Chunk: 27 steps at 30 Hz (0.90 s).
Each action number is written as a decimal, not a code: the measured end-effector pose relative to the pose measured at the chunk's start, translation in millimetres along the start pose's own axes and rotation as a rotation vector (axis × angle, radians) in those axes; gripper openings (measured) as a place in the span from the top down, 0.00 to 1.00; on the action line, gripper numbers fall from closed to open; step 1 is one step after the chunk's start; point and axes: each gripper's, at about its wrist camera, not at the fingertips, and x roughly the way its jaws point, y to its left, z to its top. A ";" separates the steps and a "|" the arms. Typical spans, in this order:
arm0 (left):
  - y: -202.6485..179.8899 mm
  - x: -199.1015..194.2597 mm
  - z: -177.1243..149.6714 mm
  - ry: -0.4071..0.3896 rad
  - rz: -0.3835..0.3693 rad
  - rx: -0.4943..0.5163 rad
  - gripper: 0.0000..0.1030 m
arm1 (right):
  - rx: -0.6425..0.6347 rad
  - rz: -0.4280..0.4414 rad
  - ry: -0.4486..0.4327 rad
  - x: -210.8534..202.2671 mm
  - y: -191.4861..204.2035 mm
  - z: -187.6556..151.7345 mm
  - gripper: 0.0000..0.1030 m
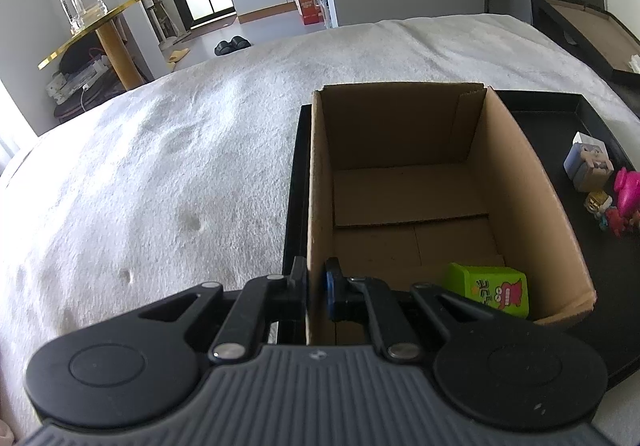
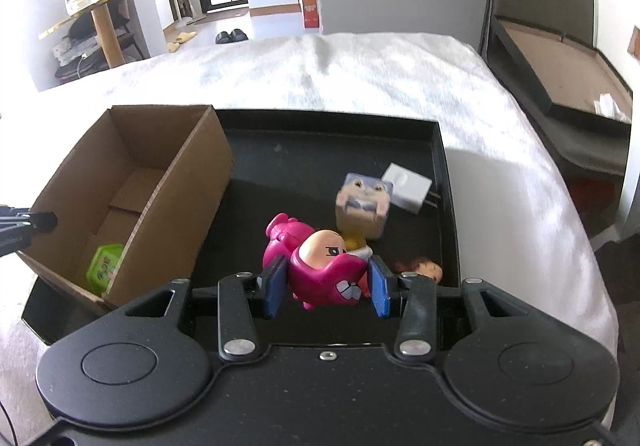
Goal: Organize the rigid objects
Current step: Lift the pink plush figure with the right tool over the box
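An open cardboard box point(image 1: 520, 174) point(image 2: 188, 186) stands at the left end of a black tray point(image 2: 320, 150) point(image 1: 568, 114). My left gripper point(image 1: 316, 286) is shut on the box's near-left wall, one finger outside and one inside. A green toy box point(image 1: 490, 288) point(image 2: 105, 266) lies in the box's near corner. My right gripper point(image 2: 327, 286) is shut on a pink toy figure point(image 2: 316, 266) point(image 1: 628, 188), held just above the tray. Behind it sit a grey cube figure point(image 2: 362, 206) point(image 1: 588, 166), a white block point(image 2: 408, 186), and a small doll head point(image 2: 426, 269).
The tray rests on a white fluffy blanket point(image 1: 160, 166) covering a bed. A small yellow-and-red figure point(image 1: 600, 206) lies by the pink toy. A dark shelf with a cardboard panel point(image 2: 560, 58) runs along the right. A gold-edged side table point(image 1: 104, 18) with jars stands far left.
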 end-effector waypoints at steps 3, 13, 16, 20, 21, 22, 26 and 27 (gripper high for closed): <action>0.2 -0.1 1.1 0.000 -0.002 -0.008 0.92 | -0.027 0.007 -0.015 -3.8 10.0 5.3 0.59; -0.5 -1.6 3.1 -0.018 -0.016 0.003 0.93 | -0.134 0.005 -0.074 -11.3 50.5 25.3 0.59; 3.3 0.9 1.4 -0.015 -0.028 -0.006 0.93 | -0.159 0.006 -0.089 -9.1 61.6 30.5 0.59; 4.0 2.6 0.2 -0.019 -0.034 0.001 0.93 | -0.181 0.021 -0.115 -8.2 74.8 37.0 0.59; 4.3 2.9 0.4 -0.020 -0.035 0.000 0.93 | -0.183 0.027 -0.123 -8.2 78.1 38.6 0.59; 4.5 3.1 0.3 -0.022 -0.036 -0.001 0.93 | -0.186 0.032 -0.128 -8.1 81.1 39.5 0.59; 5.5 3.3 -0.2 -0.026 -0.042 -0.009 0.93 | -0.210 0.050 -0.141 -6.0 91.9 42.2 0.59; 5.7 3.4 -0.4 -0.026 -0.043 -0.011 0.93 | -0.216 0.053 -0.144 -6.7 94.4 41.8 0.59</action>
